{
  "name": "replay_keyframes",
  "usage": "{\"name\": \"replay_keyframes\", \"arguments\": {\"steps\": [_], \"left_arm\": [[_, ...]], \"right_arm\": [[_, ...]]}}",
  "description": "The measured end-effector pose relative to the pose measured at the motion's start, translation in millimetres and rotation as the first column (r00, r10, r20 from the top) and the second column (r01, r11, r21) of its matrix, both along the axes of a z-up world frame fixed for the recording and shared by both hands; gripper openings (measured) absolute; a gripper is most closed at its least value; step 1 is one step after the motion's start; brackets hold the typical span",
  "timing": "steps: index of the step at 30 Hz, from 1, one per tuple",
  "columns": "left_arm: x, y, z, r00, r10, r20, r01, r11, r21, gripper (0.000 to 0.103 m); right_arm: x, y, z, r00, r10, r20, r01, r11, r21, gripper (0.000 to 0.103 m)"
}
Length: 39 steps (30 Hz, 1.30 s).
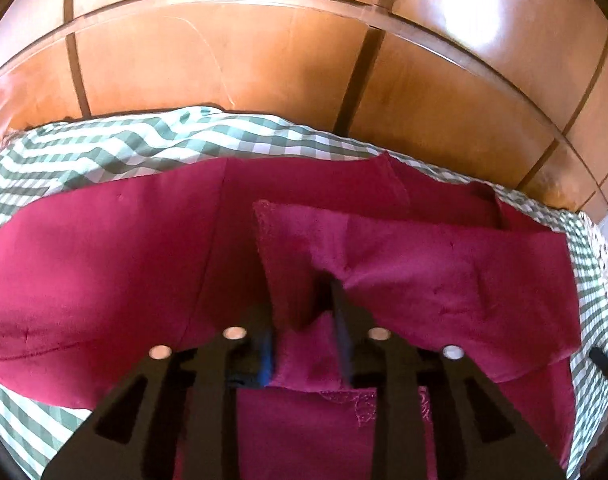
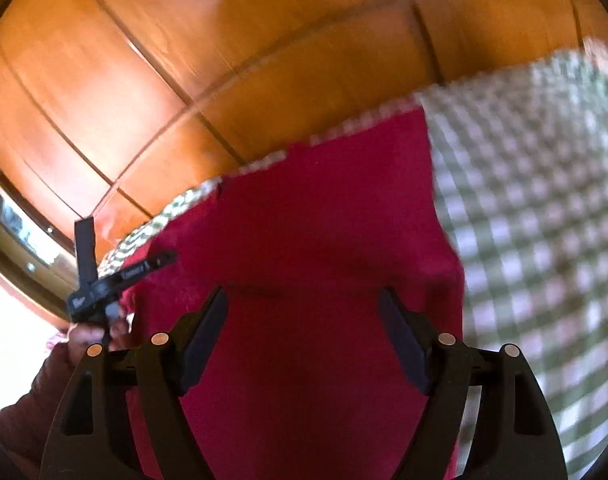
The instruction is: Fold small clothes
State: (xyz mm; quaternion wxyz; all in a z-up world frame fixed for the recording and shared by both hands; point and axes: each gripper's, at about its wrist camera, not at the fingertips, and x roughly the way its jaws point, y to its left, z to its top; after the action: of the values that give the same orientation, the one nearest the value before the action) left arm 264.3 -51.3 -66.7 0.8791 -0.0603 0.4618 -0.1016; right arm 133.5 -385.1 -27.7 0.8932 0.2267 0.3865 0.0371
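Lying across the centre of the left wrist view, the crimson garment (image 1: 103,264) covers a green checked cloth (image 1: 115,148), one hemmed flap raised at centre frame. Clenched on that flap, the left gripper (image 1: 304,340) appears to be mid-fold, carrying the edge over. Lower centre in the right wrist view, the right gripper (image 2: 304,332) hovers with jaws spread wide, gripping nothing. Wooden wardrobe doors (image 1: 223,60) fill the upper frame. Next, probably: lay the flap flat, then release
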Motion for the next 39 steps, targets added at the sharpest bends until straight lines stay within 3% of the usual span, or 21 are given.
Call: {"name": "replay_keyframes", "arguments": {"steps": [4, 6, 8, 14, 20, 28, 30, 33, 37, 39], "left_arm": [[-6.5, 9.8, 2.6, 0.997, 0.067, 0.032, -0.07, 0.994, 0.087, 0.036], [-12.5, 23.1, 4.8, 0.995, 0.09, 0.035, -0.093, 0.993, 0.076, 0.036], [-21.7, 43.6, 8.9, 0.987, 0.157, 0.036, -0.16, 0.984, 0.08, 0.034], [-56.1, 136.7, 8.5, 0.952, 0.304, -0.041, -0.306, 0.949, -0.082, 0.037], [-105.9, 240.2, -1.7, 0.883, 0.456, -0.111, -0.47, 0.855, -0.219, 0.036], [-170.0, 366.2, -10.9, 0.721, 0.682, -0.122, -0.679, 0.66, -0.322, 0.039], [-173.9, 386.7, -14.2, 0.703, 0.698, -0.138, -0.693, 0.626, -0.358, 0.041], [-175.1, 414.9, -20.0, 0.661, 0.728, -0.179, -0.724, 0.558, -0.405, 0.047], [-169.1, 442.8, -37.5, 0.594, 0.762, -0.259, -0.771, 0.448, -0.452, 0.048], [-155.9, 445.2, -41.2, 0.584, 0.766, -0.268, -0.778, 0.435, -0.454, 0.043]], "right_arm": [[47.3, 14.9, -24.3, 0.992, -0.062, -0.107, 0.046, 0.988, -0.145, 0.076], [56.6, 19.8, -54.5, 0.98, -0.069, -0.185, 0.029, 0.977, -0.21, 0.077], [52.3, 37.5, -58.9, 0.989, -0.058, -0.133, 0.01, 0.943, -0.332, 0.083], [46.4, 50.7, -40.1, 0.989, -0.107, -0.101, 0.064, 0.931, -0.36, 0.084], [-2.0, 82.1, -14.2, 0.998, -0.05, -0.036, 0.036, 0.946, -0.323, 0.089], [-18.0, 146.4, -44.6, 0.992, 0.072, -0.106, -0.106, 0.924, -0.368, 0.089], [-18.5, 152.9, -50.6, 0.992, 0.074, -0.106, -0.112, 0.906, -0.409, 0.093], [-16.8, 152.4, -51.9, 0.991, 0.072, -0.112, -0.112, 0.909, -0.403, 0.094], [-17.0, 152.0, -53.0, 0.991, 0.072, -0.11, -0.111, 0.91, -0.4, 0.095], [-17.0, 152.6, -54.4, 0.991, 0.072, -0.112, -0.111, 0.907, -0.406, 0.095]]}}
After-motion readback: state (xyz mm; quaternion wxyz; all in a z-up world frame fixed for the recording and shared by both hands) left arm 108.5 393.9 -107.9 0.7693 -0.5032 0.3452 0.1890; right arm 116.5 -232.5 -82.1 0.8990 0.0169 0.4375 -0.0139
